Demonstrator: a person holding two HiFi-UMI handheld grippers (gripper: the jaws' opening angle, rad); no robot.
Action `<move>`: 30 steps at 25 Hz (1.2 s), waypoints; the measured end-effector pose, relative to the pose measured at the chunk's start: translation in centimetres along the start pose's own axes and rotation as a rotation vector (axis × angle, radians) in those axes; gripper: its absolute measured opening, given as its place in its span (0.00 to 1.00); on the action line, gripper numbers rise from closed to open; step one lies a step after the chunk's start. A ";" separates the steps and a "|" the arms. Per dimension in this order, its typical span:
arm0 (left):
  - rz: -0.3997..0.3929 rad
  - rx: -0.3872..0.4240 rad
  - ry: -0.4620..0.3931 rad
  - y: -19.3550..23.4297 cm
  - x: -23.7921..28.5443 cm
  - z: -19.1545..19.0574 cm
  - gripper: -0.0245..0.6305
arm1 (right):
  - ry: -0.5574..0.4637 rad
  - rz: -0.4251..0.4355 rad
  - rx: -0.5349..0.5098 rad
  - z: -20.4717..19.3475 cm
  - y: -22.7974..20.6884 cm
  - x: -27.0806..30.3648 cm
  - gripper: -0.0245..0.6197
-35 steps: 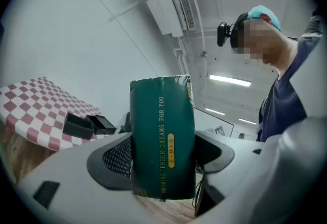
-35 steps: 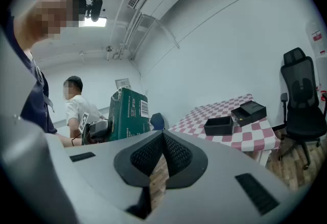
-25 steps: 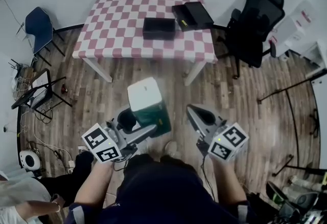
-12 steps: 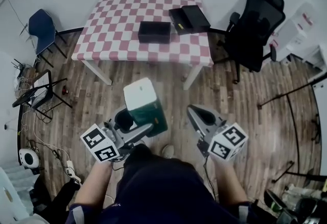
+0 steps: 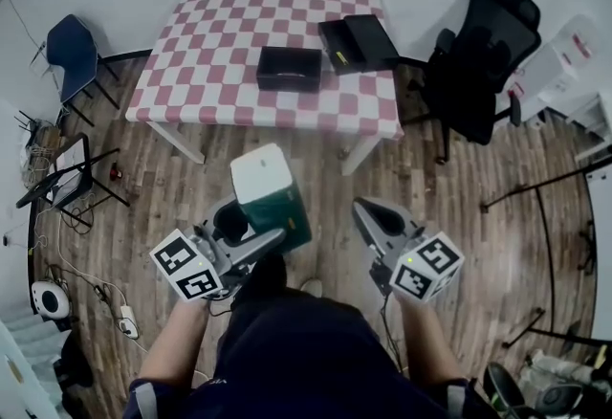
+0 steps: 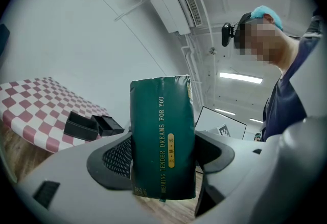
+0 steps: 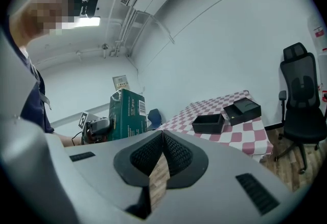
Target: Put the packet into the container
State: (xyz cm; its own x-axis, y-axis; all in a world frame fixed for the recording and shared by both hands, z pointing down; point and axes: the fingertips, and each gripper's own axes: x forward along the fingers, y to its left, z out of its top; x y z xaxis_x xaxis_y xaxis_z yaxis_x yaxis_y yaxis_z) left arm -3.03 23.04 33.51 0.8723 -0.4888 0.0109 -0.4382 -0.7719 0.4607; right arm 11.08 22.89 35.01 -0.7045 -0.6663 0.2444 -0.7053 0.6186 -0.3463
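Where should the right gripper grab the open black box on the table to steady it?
Probably the near long wall of the black box, from above: it sits open-topped and flat on the table, so one jaw fits inside the rim, one outside. The right gripper is shut; open it first.

There was one green packet (image 5: pixel 275 207) and one checked worktop (image 5: pixel 229 15). There were two black boxes, left box (image 5: pixel 289 69) and right box (image 5: pixel 358 43); two chairs, blue chair (image 5: pixel 67 49) and black chair (image 5: pixel 478 58); and two tongs, left tongs (image 5: pixel 247 233) and right tongs (image 5: pixel 371 219).
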 end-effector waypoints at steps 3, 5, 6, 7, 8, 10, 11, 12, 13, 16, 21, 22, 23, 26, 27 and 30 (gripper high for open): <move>-0.006 -0.013 0.003 3.9 0.3 1.1 0.63 | 0.016 -0.015 0.013 0.4 -1.2 3.4 0.06; -0.010 -0.018 0.008 6.8 1.0 2.1 0.63 | 0.023 -0.020 0.025 1.1 -2.4 6.1 0.06; -0.013 -0.019 0.013 8.2 1.4 2.6 0.63 | 0.027 -0.022 0.032 1.4 -2.9 7.5 0.06; -0.016 -0.020 0.019 9.6 1.7 3.1 0.63 | 0.031 -0.024 0.037 1.8 -3.5 8.8 0.06; -0.020 -0.021 0.025 11.0 2.0 3.6 0.63 | 0.034 -0.027 0.043 2.1 -4.0 10.3 0.06; -0.028 -0.025 0.036 13.9 2.6 4.7 0.63 | 0.037 -0.032 0.053 3.0 -5.1 13.2 0.06; -0.031 -0.027 0.042 15.4 2.8 5.2 0.63 | 0.037 -0.035 0.058 3.5 -5.6 14.5 0.06; -0.035 -0.028 0.048 16.7 3.1 5.8 0.63 | 0.037 -0.039 0.062 4.0 -6.1 15.8 0.06; -0.039 -0.030 0.053 18.0 3.4 6.4 0.63 | 0.036 -0.045 0.066 4.5 -6.6 17.0 0.06; -0.057 -0.032 0.067 21.4 4.4 7.9 0.63 | 0.036 -0.067 0.082 5.7 -8.0 20.0 0.06; -0.084 -0.029 0.081 26.2 5.8 10.1 0.63 | 0.046 -0.103 0.109 6.6 -10.2 23.9 0.06; -0.087 -0.028 0.083 27.0 6.0 10.5 0.63 | 0.047 -0.108 0.113 6.8 -10.6 24.6 0.06; -0.091 -0.027 0.084 27.8 6.2 11.0 0.63 | 0.047 -0.113 0.115 7.1 -10.9 25.2 0.06; -0.098 -0.021 0.088 29.8 6.7 12.4 0.63 | 0.043 -0.124 0.117 8.2 -11.7 26.7 0.06; -0.099 -0.017 0.090 30.4 6.9 12.8 0.63 | 0.044 -0.127 0.118 8.5 -11.9 27.1 0.06; -0.098 0.001 0.099 32.1 7.7 13.8 0.63 | 0.052 -0.136 0.121 9.0 -12.7 27.7 0.06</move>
State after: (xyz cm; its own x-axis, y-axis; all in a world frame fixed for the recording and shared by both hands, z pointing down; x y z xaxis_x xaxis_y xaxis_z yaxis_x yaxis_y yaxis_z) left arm -13.32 -11.13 36.18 0.9280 -0.3688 0.0532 -0.3501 -0.8142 0.4630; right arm 1.18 -7.18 37.99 -0.6088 -0.7161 0.3413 -0.7816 0.4679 -0.4125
